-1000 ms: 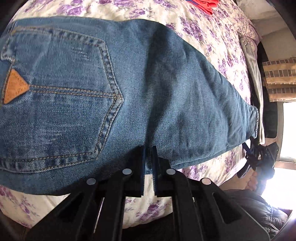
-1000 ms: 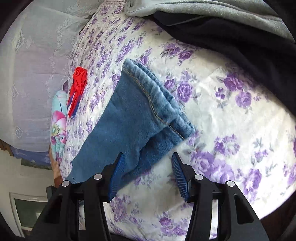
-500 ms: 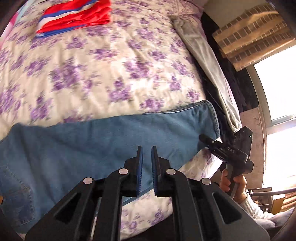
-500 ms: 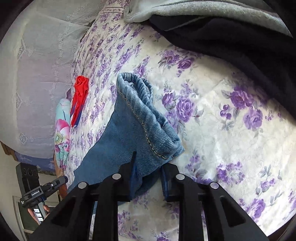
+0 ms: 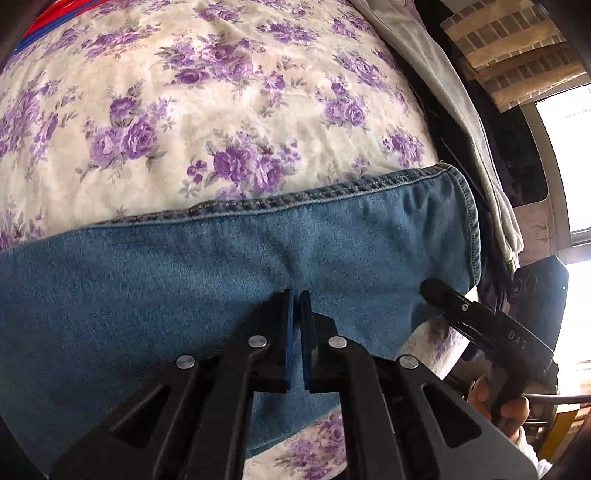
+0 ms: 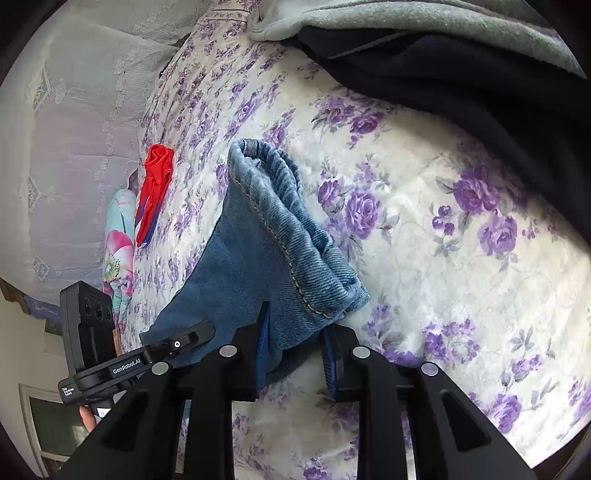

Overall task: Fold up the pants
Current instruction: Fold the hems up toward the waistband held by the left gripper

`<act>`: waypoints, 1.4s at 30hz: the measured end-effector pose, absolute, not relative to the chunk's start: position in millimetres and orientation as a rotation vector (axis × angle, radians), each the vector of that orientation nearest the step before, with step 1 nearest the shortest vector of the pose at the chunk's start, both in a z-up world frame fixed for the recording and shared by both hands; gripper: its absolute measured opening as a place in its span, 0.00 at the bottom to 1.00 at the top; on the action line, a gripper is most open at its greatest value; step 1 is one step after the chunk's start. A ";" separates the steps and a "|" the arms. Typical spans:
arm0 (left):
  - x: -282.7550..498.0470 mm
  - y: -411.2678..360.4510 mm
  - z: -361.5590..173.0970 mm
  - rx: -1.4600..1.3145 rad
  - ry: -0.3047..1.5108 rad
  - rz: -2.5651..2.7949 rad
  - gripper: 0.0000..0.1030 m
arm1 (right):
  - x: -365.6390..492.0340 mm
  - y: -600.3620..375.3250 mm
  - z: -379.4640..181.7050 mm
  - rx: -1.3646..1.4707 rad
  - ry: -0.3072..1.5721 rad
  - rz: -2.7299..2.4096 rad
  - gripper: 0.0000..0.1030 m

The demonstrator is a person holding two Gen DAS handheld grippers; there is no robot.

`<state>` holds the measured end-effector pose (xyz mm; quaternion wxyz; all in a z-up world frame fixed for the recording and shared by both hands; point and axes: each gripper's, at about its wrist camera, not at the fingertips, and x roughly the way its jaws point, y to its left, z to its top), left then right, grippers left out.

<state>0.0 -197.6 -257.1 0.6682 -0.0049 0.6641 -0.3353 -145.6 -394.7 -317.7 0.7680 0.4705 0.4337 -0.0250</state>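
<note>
Blue jeans (image 5: 207, 280) lie across a bed with a purple-flowered cover (image 5: 207, 110). In the left wrist view my left gripper (image 5: 296, 295) has its jaws nearly together over the near edge of the leg, with denim beneath; whether it pinches cloth is unclear. The right gripper (image 5: 436, 291) reaches the hem corner at the right. In the right wrist view my right gripper (image 6: 295, 325) is shut on the bunched hem of the jeans (image 6: 280, 229), which stands lifted. The left gripper's body (image 6: 147, 358) shows at the lower left.
A red folded garment (image 6: 155, 184) and a floral pillow (image 6: 118, 258) lie at the bed's far side. A grey cloth (image 6: 406, 22) and a black garment (image 6: 480, 103) lie beside the hem end. A window (image 5: 569, 155) is at the right.
My right gripper closed on the jeans hem and lifted it. My left gripper slid from the seat and pocket along the leg toward the hem, jaws staying together.
</note>
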 end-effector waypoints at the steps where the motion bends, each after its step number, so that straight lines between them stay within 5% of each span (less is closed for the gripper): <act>1: -7.6 -191.2 -254.5 0.000 1.497 -0.766 0.04 | -145.2 -394.7 -317.4 1.021 0.944 -0.058 0.23; 12: -13.8 -160.2 -242.5 -0.062 1.514 -0.771 0.04 | -125.3 -342.6 -233.5 0.566 0.909 -0.060 0.19; 22: 3.6 63.2 -216.9 -0.348 1.385 -0.348 0.04 | -79.6 -212.5 -140.7 0.165 0.842 0.392 0.18; 34: 4.8 118.4 -257.4 -0.491 1.425 -0.253 0.04 | -49.5 -43.8 -260.3 -0.332 1.075 0.691 0.18; 37: 7.6 117.9 -259.2 -0.497 1.425 -0.270 0.04 | -51.7 -41.9 -263.4 -0.321 1.094 0.703 0.36; 38: 8.0 119.5 -259.6 -0.502 1.425 -0.278 0.04 | -52.8 -41.8 -261.0 -0.306 1.115 0.729 0.52; 42: 9.3 125.1 -263.5 -0.529 1.428 -0.303 0.04 | -59.2 -42.4 -231.2 -0.239 1.136 0.801 0.57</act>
